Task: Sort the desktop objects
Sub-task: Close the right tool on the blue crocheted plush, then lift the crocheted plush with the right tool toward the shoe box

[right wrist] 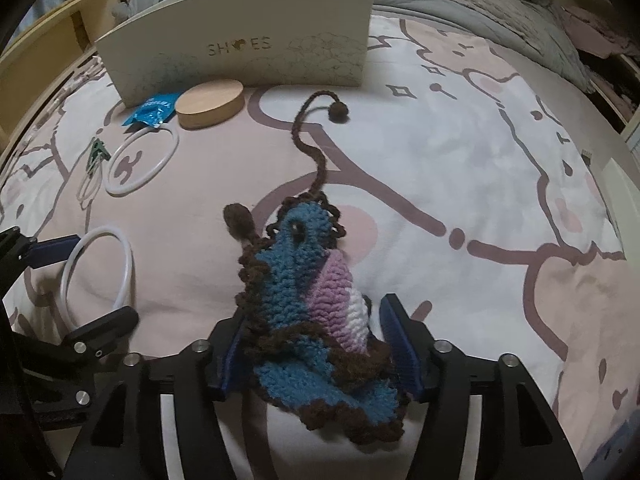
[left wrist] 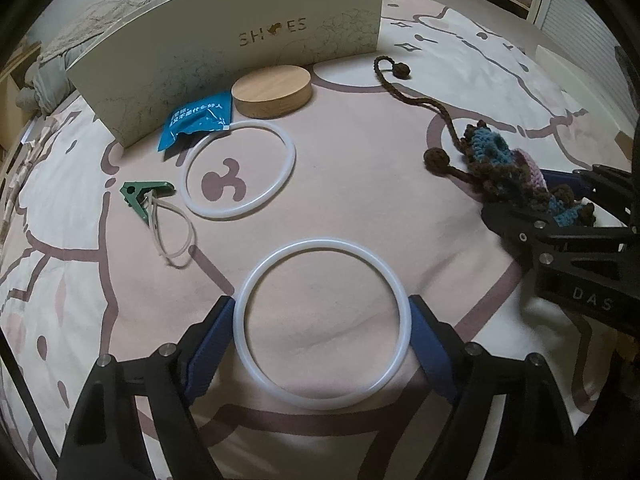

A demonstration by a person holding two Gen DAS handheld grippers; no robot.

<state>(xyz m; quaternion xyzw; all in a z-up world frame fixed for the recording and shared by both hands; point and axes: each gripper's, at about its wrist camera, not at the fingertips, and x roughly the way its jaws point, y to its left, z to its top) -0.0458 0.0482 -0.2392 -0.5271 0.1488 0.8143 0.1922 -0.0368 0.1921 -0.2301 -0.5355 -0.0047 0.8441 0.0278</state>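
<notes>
On the bed: a pink patterned sheet (left wrist: 360,184) is carrying everything.
Writing: the pale box (left wrist: 224,52) at the back is reading "SHOES"; "DAS" is showing on the right tool's body.
Left gripper (left wrist: 322,344): spread wide, blue pads touching the near white ring (left wrist: 256,276) on both sides.
Right gripper (right wrist: 316,354): jaws parted, straddling the crocheted pouch (right wrist: 296,276); true pinch, cannot tell.
Open room: bare sheet is lying right of the pouch.
Around: second ring (left wrist: 288,160), blue packet (left wrist: 196,120), wooden disc (left wrist: 272,90), green clip (left wrist: 140,198) crowding the box front.
</notes>
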